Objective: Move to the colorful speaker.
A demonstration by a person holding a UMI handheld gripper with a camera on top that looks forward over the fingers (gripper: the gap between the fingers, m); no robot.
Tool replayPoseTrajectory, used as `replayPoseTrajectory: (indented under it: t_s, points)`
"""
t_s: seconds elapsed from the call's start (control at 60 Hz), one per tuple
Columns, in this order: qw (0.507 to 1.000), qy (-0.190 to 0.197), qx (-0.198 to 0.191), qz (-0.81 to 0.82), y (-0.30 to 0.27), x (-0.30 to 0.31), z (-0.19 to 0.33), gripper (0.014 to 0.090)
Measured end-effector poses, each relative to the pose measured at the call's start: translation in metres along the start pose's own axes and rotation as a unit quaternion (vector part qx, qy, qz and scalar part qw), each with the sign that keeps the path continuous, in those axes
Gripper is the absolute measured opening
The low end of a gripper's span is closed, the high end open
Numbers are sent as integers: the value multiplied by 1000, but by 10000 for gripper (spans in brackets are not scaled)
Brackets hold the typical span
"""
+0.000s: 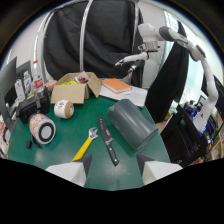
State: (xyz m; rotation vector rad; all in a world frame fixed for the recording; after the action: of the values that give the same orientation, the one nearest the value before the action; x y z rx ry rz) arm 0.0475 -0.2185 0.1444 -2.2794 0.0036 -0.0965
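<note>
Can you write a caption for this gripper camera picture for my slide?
Open gripper hovers over a green table; the colorful speaker lies ahead, beside a wrench and knife.

Claw [113, 167] fingers' bases cut off; bottle [37, 75] labels unreadable.

The green desk [75, 142] carries a colorful speaker [42, 128], tape roll [63, 108], cardboard box [75, 87], orange book [116, 85], grey bin [132, 124] on its side, wrench [86, 145] and knife [108, 140].
</note>
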Motion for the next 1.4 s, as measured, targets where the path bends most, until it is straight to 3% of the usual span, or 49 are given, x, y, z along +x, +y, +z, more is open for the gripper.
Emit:
replayPoseTrajectory:
  t_s: [0.467, 0.967, 1.4]
  points:
    - [986, -154, -1, -65, 23, -164, -26, 857]
    - [981, -179, 3, -72, -11, -258, 38, 853]
    - [981, -194, -15, -19, -18, -285, 30, 843]
